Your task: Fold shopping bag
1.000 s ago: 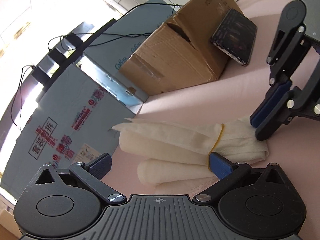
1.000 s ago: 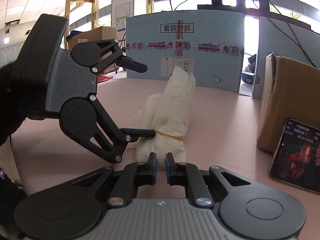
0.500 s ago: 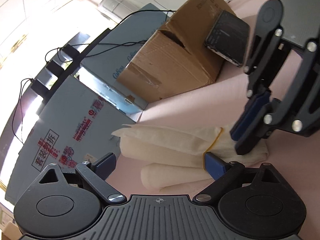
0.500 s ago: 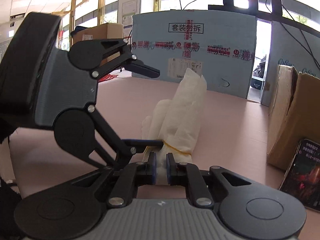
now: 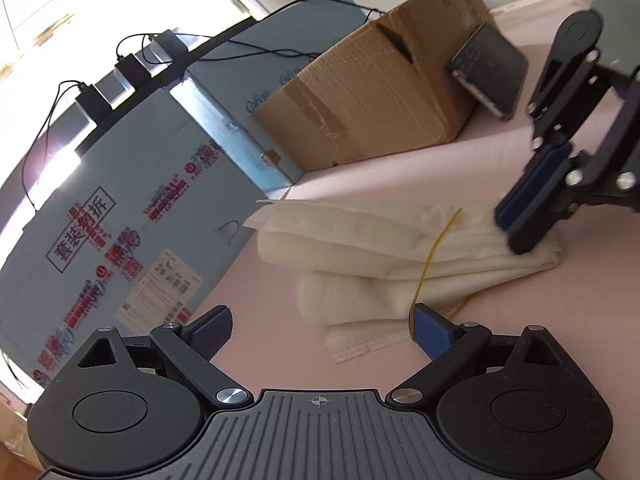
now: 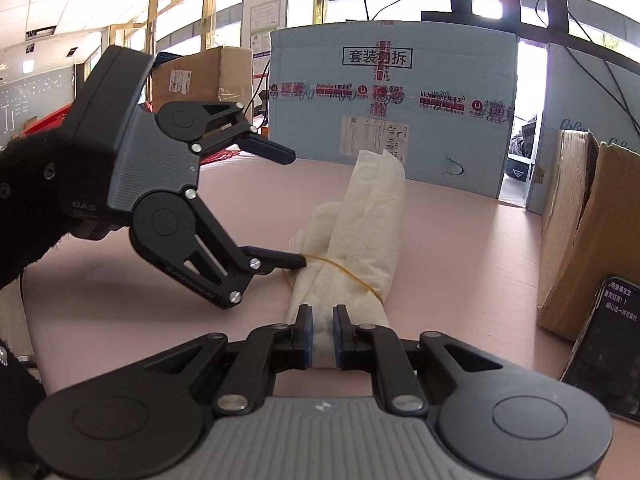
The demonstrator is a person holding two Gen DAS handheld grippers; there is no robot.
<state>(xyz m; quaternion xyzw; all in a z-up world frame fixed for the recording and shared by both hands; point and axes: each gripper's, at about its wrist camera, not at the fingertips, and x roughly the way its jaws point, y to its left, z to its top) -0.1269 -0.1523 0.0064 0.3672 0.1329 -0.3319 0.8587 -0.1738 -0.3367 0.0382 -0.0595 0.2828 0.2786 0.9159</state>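
We see the right gripper [image 6: 321, 334] fingers clamped on the near end of the rolled shopping bag [image 6: 360, 236] on the pink bench [image 6: 460, 248]. Left gripper [image 5: 320, 326] fingers spread, one touching the rubber band [image 6: 344, 270]. Cardboard box [image 5: 368, 100] beyond.

The shopping bag [image 5: 360, 240] is cream-white, ringed by a thin yellow rubber band [image 5: 434, 256]. The table [image 5: 400, 168] is plain pale pink. Both grippers are black with blue-padded fingers [image 5: 430, 330]. Behind stand a brown cardboard box [image 5: 360, 92] and a light-blue carton [image 6: 392, 104] with red printed tape.
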